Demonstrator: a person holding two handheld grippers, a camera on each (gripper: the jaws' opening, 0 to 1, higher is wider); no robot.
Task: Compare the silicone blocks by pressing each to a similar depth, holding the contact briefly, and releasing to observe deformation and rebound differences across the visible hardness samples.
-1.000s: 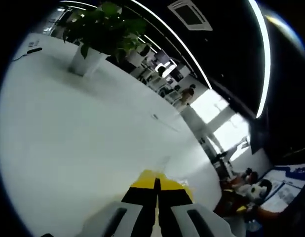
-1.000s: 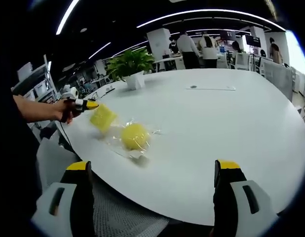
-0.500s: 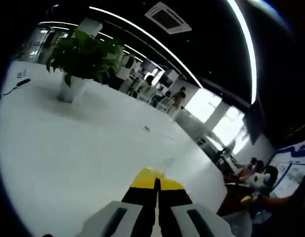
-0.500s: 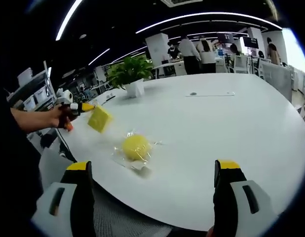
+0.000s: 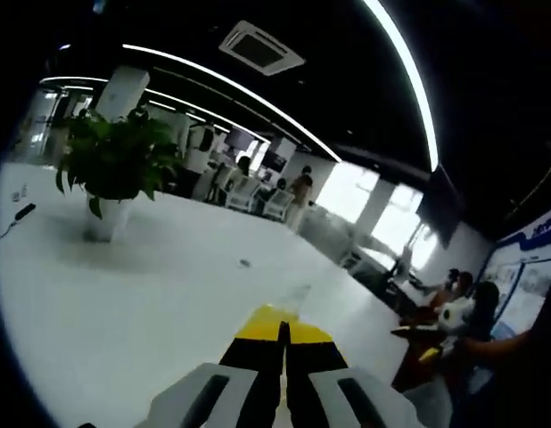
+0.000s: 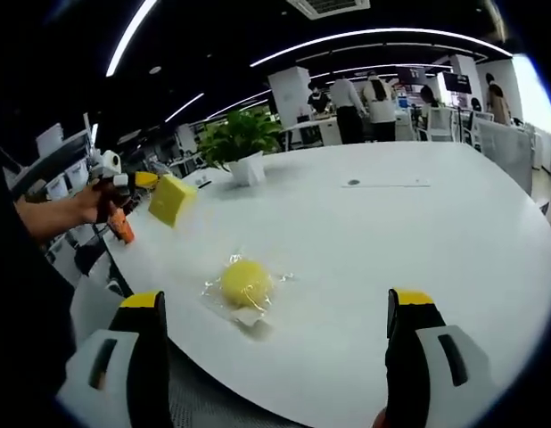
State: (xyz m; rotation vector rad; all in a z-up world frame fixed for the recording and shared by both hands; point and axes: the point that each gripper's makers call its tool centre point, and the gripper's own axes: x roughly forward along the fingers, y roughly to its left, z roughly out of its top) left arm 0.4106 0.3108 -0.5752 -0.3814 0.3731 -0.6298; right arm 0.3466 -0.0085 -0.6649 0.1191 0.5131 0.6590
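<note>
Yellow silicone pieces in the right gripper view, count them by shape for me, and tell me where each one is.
Square yellow blocks: 1, the block held up off the table by the left gripper.
Round yellow balls: 1, the ball lying in clear wrap on the white table.
Total: 2 yellow pieces.

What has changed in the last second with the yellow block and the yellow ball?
The left hand-held gripper, shut on the yellow block, has lifted it higher above the white table. The yellow ball in its clear wrap stayed put; the right hand-held gripper stayed open.
</note>
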